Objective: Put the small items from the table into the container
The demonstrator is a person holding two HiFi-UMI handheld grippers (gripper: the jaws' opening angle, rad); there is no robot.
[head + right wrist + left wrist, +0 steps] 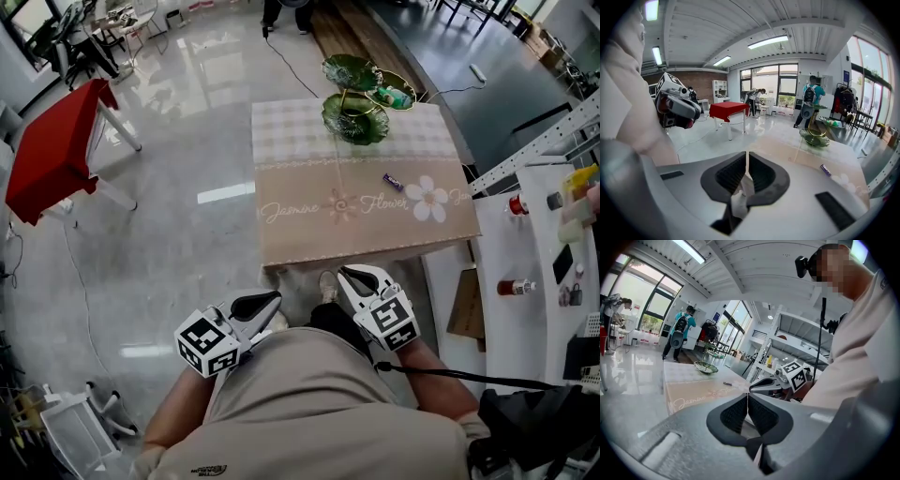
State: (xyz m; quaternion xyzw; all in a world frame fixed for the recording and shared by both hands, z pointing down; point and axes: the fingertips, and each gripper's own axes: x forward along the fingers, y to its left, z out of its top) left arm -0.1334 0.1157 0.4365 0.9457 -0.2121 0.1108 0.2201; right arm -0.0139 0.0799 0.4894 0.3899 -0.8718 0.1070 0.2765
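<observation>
Floor (187, 112) of polished grey is being occupied, at 12 o'clock from the person, by the table (309, 225), which is being covered by a pale cloth (281, 141) printed with flowers. Well off at 10 o'clock, a smaller table (52, 150) is being draped in red. At 3 o'clock, bottles (516, 287) are being carried by a white shelf unit (525, 244). The container (356, 117), a tiered stand of green leaf-shaped dishes, is being borne at the 12 o'clock edge of the cloth. The left gripper (272, 298) is being held at 7 o'clock, close to the person's waist, and its jaws are being pressed together with nothing between them. The right gripper (345, 272) is being held at 5 o'clock, just short of the table's near edge, its jaws likewise being pressed together on nothing. The small purple item (392, 182) is being left lying at 2 o'clock from the table's middle, well apart from the container and from both grippers.
</observation>
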